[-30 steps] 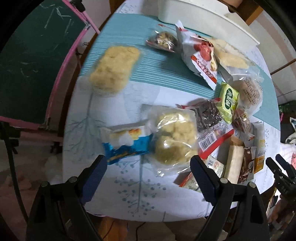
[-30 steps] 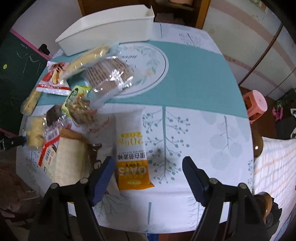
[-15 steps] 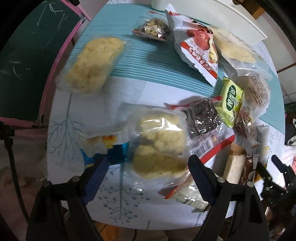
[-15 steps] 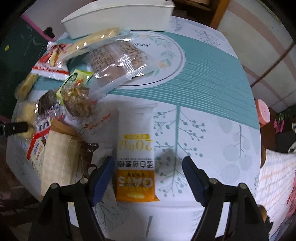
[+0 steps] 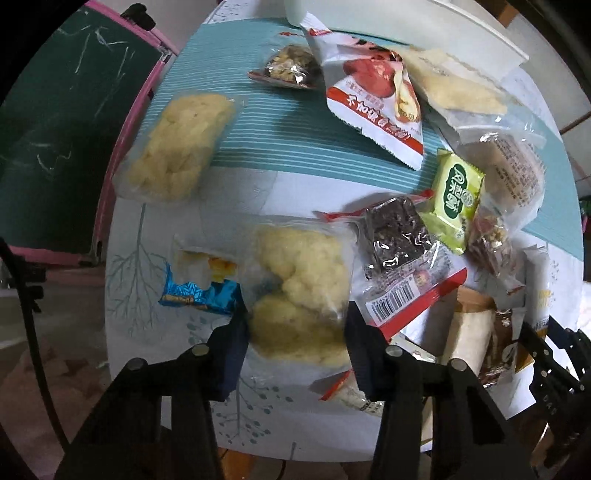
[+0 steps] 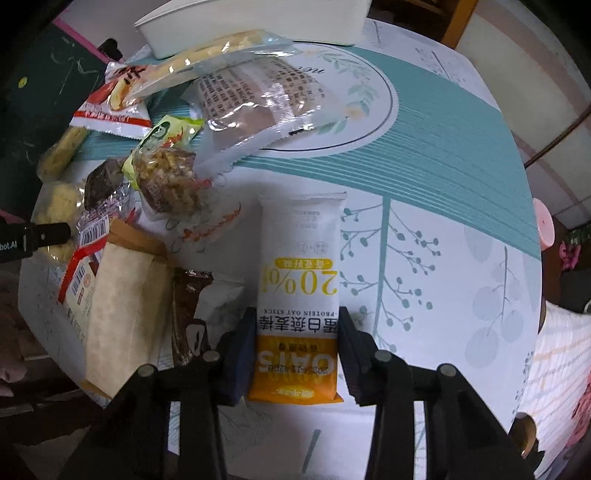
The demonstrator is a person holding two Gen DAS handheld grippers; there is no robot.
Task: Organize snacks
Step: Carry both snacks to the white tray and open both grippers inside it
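The tabletop (image 6: pixel 443 155), shown in both wrist views, is covered by a smooth printed cloth with teal stripes and pale tree motifs. A long white rectangular bin (image 6: pixel 258 22) is seen at the upper edge of the right wrist view; it is judged to be the destination for the snacks.

Compared with one second earlier, both pairs of fingers are narrowed from wide apart to a close fit around a packet, and closing is in progress on both. The grasp phase is therefore judged to be under way on two items at once; lifting toward the bin is the expected next step.

In the left wrist view, the left gripper (image 5: pixel 297 338) is placed around the puffed rice cake packet (image 5: pixel 299 280) at lower centre. The packet is lumpy, pale yellow and wrapped in crinkled clear film; both fingers are pressed against its sides.

In the right wrist view, the right gripper (image 6: pixel 295 354) is clamped across the oat bar (image 6: pixel 301 280) at lower centre. The bar is flat, rectangular, matte white with an orange end.

The film is slippery and the cake is brittle; crushing is judged possible.
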